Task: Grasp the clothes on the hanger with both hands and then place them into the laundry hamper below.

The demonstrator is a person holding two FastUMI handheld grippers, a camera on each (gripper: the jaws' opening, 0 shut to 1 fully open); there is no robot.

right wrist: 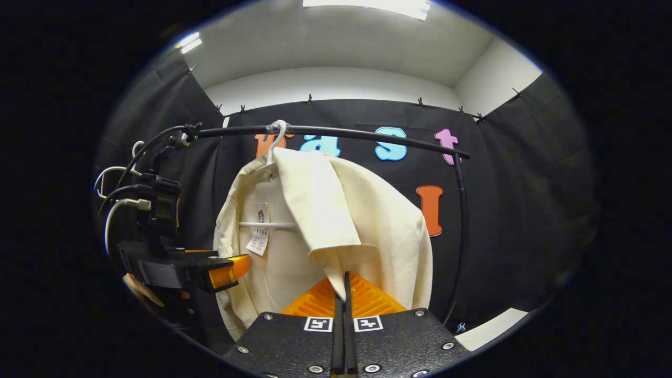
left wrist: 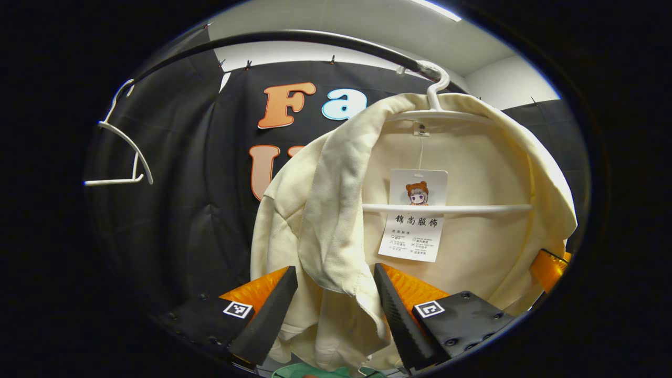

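Cream garment on hanger, both grippers at its lower part.

Left gripper view: the left gripper (left wrist: 336, 310) has fingers spread, a hanging fold of the cream garment (left wrist: 462, 231) between them; the white hanger (left wrist: 446, 208) hangs from the black rail (left wrist: 273, 38), with open room left. Right gripper view: the right gripper (right wrist: 342, 315) has fingers pressed together at the garment's lower edge; whether cloth is pinched cannot be told.

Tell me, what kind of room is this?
Probably a small test booth, not a bedroom. Black cloth walls are clipped up all round, a bare clothes rail holds one cream jacket on a white hanger, and handheld tongs reach for it.
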